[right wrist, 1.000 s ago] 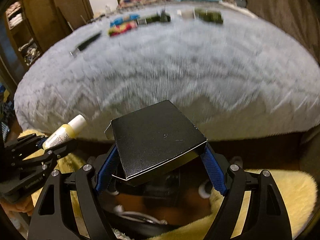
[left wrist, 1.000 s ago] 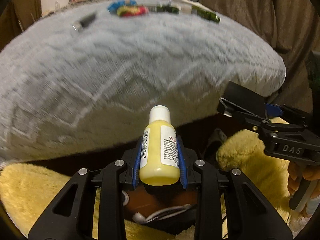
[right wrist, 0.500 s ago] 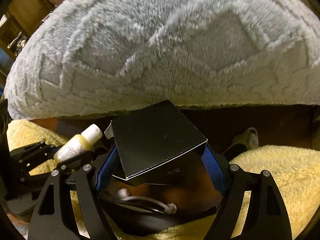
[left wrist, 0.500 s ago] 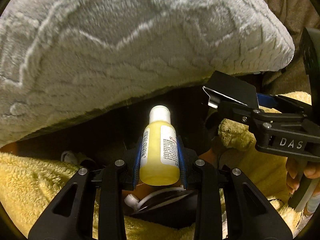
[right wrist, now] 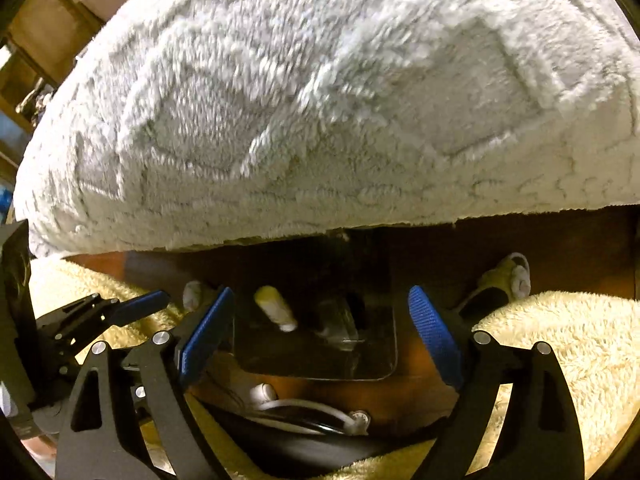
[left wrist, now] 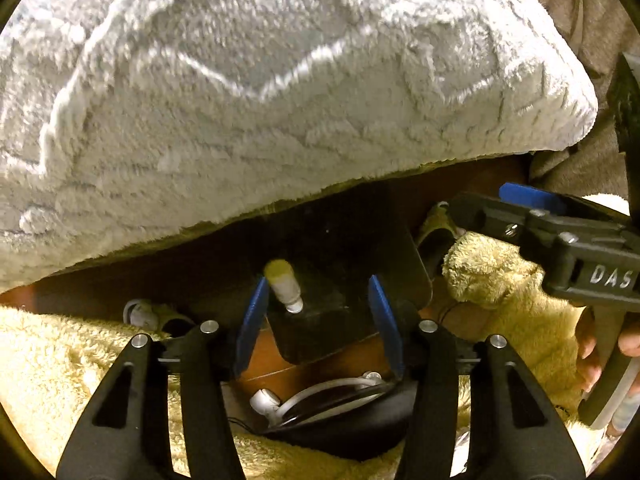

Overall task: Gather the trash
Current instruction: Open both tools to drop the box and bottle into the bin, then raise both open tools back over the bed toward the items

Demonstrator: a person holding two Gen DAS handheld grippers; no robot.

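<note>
Hanging spread and empty, left gripper [left wrist: 316, 316] and right gripper [right wrist: 320, 332]; one yellow bottle [left wrist: 283, 285] lies below in what looks like a dark bin [right wrist: 384, 364], beneath the grey blanket [left wrist: 280, 100].

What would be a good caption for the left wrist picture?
Open left gripper above a dark bin, the yellow bottle inside it, beneath a grey blanket.
</note>
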